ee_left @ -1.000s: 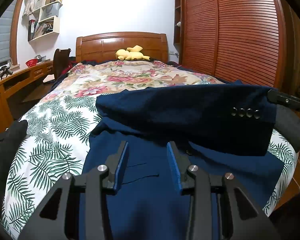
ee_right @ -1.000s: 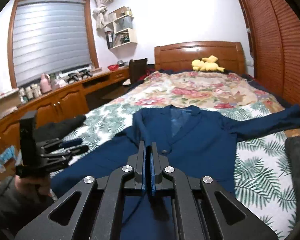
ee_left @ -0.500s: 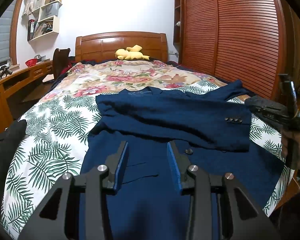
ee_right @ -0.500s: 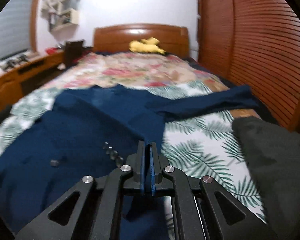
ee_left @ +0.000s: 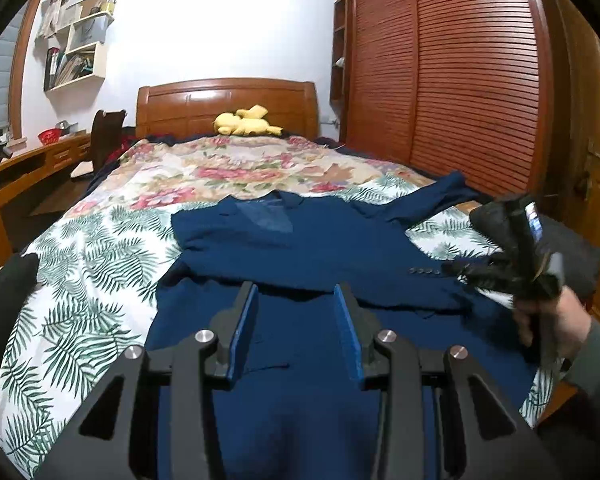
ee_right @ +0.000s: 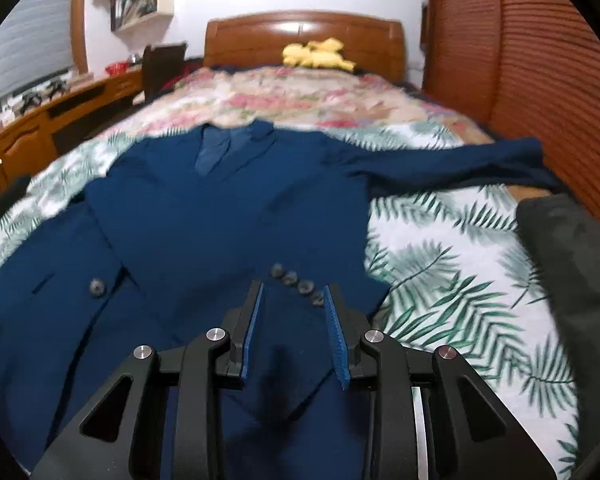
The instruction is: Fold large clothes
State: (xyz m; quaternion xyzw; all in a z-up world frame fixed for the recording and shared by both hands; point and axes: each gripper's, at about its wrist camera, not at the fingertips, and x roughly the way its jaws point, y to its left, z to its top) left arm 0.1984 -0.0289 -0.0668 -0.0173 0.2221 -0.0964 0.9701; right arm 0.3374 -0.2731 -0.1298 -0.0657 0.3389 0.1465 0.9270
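One navy jacket (ee_right: 204, 216), two tongs, one yellow plush toy (ee_left: 246, 121), four cuff buttons (ee_right: 298, 285).

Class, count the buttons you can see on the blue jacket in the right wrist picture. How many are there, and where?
5: four cuff buttons in a row on the folded sleeve, one front button further left. Others may be hidden under the folds.
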